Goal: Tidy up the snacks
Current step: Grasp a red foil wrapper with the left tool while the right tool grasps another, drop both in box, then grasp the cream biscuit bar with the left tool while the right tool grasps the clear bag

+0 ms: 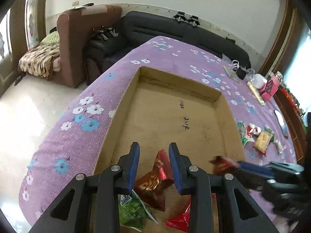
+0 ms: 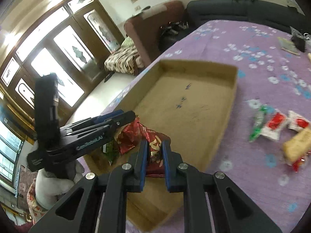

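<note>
Tool [image 2: 154, 148] clamped on red packet [image 2: 155, 151]

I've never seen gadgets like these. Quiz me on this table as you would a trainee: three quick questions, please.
1. True or false: the cardboard tray is packed with snacks right up to its far wall.
2. What is between the jaws of the right gripper? A) a dark red packet B) a green packet C) nothing
3. Fill in: the loose snacks beside the tray lie on a ___ flowered cloth.

Key: 1 false, only its near end holds packets; 2 A; 3 purple.
</note>
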A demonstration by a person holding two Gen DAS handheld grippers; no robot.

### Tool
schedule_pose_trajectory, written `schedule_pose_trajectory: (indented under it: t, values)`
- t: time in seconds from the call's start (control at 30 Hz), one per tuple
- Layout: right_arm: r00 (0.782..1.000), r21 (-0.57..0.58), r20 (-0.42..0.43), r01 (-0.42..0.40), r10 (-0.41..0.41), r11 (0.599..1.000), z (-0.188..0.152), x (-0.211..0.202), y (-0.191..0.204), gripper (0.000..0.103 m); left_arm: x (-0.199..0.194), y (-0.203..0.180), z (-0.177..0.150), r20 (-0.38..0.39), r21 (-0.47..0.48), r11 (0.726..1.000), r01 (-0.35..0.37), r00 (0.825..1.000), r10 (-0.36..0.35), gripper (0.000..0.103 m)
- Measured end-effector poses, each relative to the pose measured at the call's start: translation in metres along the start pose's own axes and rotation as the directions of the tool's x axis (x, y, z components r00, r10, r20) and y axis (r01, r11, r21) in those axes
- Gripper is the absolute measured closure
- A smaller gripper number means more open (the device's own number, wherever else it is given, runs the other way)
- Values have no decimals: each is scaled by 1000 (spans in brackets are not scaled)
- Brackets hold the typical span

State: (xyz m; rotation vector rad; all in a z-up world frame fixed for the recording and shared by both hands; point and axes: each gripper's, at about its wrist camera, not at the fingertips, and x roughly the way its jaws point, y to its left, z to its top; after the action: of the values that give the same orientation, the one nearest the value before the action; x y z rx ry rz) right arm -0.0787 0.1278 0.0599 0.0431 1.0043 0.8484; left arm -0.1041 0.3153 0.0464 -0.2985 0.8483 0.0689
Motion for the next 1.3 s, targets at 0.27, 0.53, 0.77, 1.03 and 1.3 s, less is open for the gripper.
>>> schedule_pose_trajectory:
  t: [0.27,0.53,0.77,1.03,1.3]
  values:
    - [999,-58,22,40,-39,997,-2,2,10,80,-24,-1,-1,74,-14,998,58,996,-57,47]
    - [994,-33,90,62,-59,997,-17,-44,-13,76,-55,-26,-2,138,-1,993,121,983,-120,33]
    - [966,157,189,150,-178,976,-52,-134,-102,73,-62,-69,-4,99,69,973,222,969,-228,26]
    - [891,461,176,301,-418,835,-115,-223,-227,66,-41,-133,-15,1,186,940,287,956,-292,25]
    - [913,523,122,274,-389,807,-133,-205,-259,61,-23,-188,-27,-80,272,911,311,950,-300,25]
